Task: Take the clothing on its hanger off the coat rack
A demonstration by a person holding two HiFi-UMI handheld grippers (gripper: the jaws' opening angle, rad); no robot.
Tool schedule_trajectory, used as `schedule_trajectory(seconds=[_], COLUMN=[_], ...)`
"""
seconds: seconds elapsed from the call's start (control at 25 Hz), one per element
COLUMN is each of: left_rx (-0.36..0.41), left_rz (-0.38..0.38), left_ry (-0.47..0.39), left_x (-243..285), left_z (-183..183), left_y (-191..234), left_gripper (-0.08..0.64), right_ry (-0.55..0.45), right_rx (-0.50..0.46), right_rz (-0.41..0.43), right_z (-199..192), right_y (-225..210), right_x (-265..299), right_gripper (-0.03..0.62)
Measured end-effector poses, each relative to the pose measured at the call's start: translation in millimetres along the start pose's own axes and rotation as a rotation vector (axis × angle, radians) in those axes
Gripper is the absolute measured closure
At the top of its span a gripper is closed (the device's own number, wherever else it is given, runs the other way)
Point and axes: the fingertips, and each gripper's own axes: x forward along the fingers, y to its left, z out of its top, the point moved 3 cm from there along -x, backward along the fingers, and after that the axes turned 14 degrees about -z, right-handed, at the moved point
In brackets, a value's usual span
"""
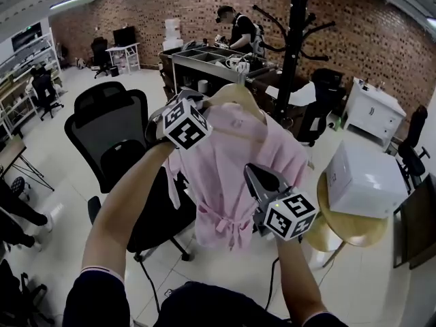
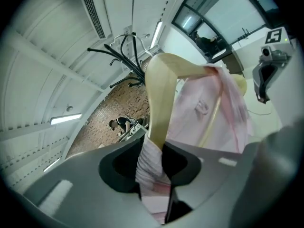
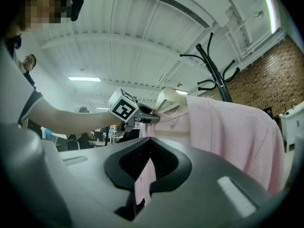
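We count two grippers: left gripper [image 2: 153, 167], right gripper [image 3: 142, 182]. One pink garment [image 1: 231, 172], one wooden hanger [image 1: 235, 92], one black coat rack [image 1: 294, 46]. Four black office chairs [image 1: 109, 125] we're sure of; a fifth dark shape by the rack is unclear. One white box [image 1: 364, 179], one round wooden stool [image 1: 340, 231], one white cabinet [image 1: 371, 114].

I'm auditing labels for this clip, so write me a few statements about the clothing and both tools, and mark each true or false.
1. The left tool is clamped on the wooden hanger's end. True.
2. Only the left tool holds anything. False: the right tool pinches the pink garment's fabric.
3. The hanger hangs on the coat rack. False: it is held clear of it.
4. A white box sits on a round wooden table. True.
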Motion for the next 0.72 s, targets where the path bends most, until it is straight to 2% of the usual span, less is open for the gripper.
schedule_trajectory(seconds=[0.24, 0.72], left_rx=[-0.063, -0.193], left_rz=[0.100, 0.306], left_ry=[0.112, 0.304], left_x=[-54, -158], left_z=[-52, -136], left_y=[26, 91], left_gripper=[0.437, 0.437], right_ry=[0.018, 0.063], right_rx=[0.021, 0.069], right_rz=[0.142, 0.303], right_z=[-7, -20], right_y=[40, 82], right_x=[23, 51], right_gripper=[0.591, 0.591])
